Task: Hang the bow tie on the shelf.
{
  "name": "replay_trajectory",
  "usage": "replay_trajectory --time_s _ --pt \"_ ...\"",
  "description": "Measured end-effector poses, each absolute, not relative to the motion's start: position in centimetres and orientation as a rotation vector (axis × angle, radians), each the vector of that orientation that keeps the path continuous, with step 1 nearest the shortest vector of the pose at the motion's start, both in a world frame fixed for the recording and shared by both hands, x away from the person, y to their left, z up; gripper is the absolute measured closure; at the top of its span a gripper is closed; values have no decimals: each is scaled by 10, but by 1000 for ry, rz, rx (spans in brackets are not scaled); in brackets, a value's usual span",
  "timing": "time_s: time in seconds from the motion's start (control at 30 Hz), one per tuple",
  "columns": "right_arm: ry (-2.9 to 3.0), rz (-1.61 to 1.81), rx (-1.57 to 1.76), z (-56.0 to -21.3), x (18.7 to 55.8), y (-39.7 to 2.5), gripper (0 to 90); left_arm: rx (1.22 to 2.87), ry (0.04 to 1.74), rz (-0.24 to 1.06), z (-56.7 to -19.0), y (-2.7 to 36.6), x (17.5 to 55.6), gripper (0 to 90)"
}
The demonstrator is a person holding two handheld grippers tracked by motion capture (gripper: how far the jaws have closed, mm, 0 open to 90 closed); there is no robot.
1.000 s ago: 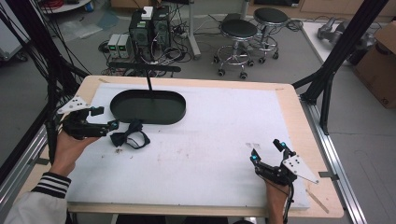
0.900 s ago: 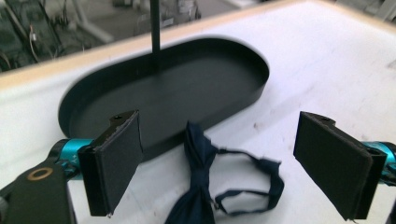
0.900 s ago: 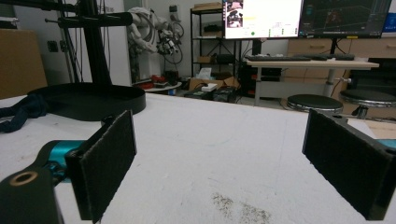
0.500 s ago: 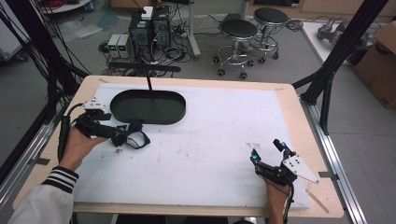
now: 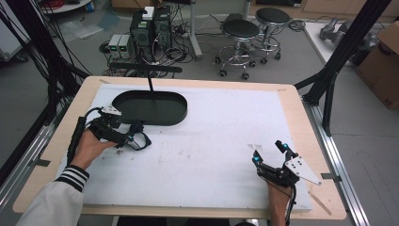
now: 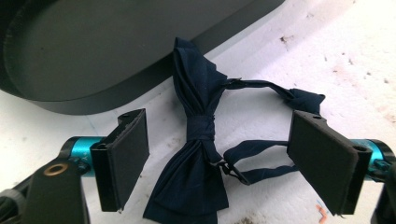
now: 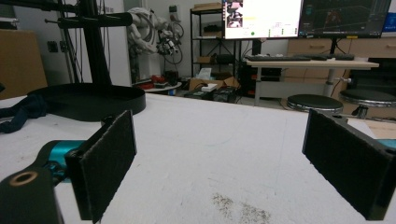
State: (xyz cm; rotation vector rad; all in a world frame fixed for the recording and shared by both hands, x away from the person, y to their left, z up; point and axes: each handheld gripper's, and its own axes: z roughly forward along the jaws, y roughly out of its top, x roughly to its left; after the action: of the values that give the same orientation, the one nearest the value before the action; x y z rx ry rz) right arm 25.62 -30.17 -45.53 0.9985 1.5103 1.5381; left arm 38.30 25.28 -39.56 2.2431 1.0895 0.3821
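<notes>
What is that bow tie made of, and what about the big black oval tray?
The bow tie looks like soft woven cloth, dark navy with a slight sheen: it folds and creases, and a small metal-looking clasp sits on its strap. The oval tray looks like hard matte material, perhaps plastic or painted metal: smooth, stiff rim, no creases. Which one, I cannot tell.

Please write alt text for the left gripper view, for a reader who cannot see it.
A dark blue bow tie lies on a white table cover, between the open jaws of the left gripper, its strap looping to one side. Behind it sits a black oval tray.
</notes>
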Motion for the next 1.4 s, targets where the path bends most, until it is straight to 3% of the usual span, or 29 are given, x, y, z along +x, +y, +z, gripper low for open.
replay_trajectory --time_s 0.47,0.73,1.4 --pt "1508 1539 1002 -455 256 -302 88 2273 1169 352 -404 253 390 363" --pt "1508 1538 1002 -455 256 -302 88 2289 1166 316 -410 251 393 392" --pt "1506 1540 1004 -455 256 -302 88 2303 1209 346 -418 255 394 566"
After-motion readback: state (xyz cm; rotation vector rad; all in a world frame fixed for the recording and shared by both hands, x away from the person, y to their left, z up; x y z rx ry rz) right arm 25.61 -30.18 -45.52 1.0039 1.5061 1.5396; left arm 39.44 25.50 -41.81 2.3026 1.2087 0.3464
